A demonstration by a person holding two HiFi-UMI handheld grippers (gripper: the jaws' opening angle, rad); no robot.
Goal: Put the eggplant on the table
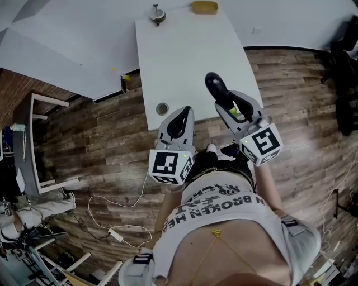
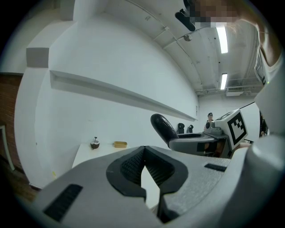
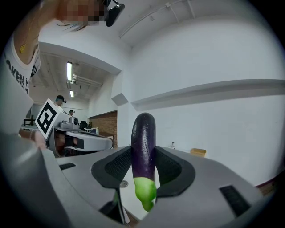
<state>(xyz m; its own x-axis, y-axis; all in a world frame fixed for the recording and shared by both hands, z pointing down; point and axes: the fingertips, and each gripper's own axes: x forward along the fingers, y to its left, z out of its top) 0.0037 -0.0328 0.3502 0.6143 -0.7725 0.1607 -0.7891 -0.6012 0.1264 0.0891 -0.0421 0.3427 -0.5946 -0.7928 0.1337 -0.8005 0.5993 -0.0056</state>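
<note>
A dark purple eggplant [image 3: 143,144] with a green stem end stands upright between the pads of my right gripper [image 3: 143,168], which is shut on it. In the head view the eggplant [image 1: 217,90] sticks out past the right gripper [image 1: 238,114] over the near end of the white table [image 1: 184,61]. My left gripper [image 1: 177,124] hovers at the table's near edge, left of the right one. Its jaws [image 2: 143,165] are shut with nothing between them. From the left gripper view the eggplant [image 2: 163,128] shows to the right.
At the table's far end stand a small dark brown object [image 1: 157,14] and a yellow dish [image 1: 204,7]. A round grommet hole [image 1: 162,108] is near the table's front edge. Wooden floor surrounds the table; a white cable [image 1: 114,234] lies on it at left.
</note>
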